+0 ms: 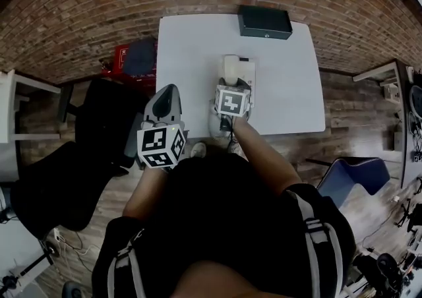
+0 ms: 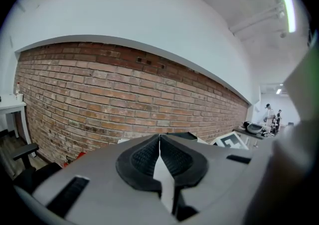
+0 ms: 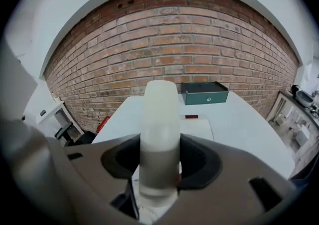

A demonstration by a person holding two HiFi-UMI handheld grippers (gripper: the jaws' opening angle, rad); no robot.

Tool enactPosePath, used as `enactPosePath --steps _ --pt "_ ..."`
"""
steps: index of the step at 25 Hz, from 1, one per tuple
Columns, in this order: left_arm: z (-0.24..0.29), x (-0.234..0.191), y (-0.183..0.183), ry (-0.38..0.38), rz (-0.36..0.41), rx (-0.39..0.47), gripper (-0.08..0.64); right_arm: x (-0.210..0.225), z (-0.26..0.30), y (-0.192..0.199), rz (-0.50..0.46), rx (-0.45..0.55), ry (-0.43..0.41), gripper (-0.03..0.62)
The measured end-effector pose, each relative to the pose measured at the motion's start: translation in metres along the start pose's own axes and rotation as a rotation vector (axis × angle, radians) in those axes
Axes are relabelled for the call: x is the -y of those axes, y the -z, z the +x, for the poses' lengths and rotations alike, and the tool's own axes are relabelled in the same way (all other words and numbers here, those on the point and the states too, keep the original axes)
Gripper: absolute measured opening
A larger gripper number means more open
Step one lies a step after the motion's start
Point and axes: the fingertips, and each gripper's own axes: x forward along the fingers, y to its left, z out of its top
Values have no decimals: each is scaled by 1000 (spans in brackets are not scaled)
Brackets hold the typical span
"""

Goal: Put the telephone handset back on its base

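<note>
A cream telephone handset (image 3: 159, 129) sticks out forward between the jaws of my right gripper (image 3: 159, 163), and the dark pads press on both its sides. In the head view the right gripper (image 1: 231, 86) is over the near middle of the white table (image 1: 290, 92). The handset (image 1: 230, 67) lies along the left side of the cream telephone base (image 1: 247, 69); whether it touches the base I cannot tell. The base (image 3: 199, 130) shows just beyond the jaws. My left gripper (image 1: 166, 91) hangs at the table's left front corner, shut and empty, and its own view shows the closed left gripper (image 2: 159, 143) facing a brick wall.
A dark green box (image 1: 264, 22) stands at the table's far edge, also in the right gripper view (image 3: 204, 93). Left of the table are a red crate with a dark object (image 1: 135, 58) and a black chair (image 1: 99, 128). A blue chair (image 1: 353, 175) stands at the right.
</note>
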Motion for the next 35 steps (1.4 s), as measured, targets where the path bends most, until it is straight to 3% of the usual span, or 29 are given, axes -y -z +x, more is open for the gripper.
enactPosePath --steps 24,35 --pt "0 -5 4 -42 -8 -15 5 3 64 28 7 -214 34 199" --pt "0 -13 4 -63 -12 -16 5 2 72 32 -26 -247 35 204"
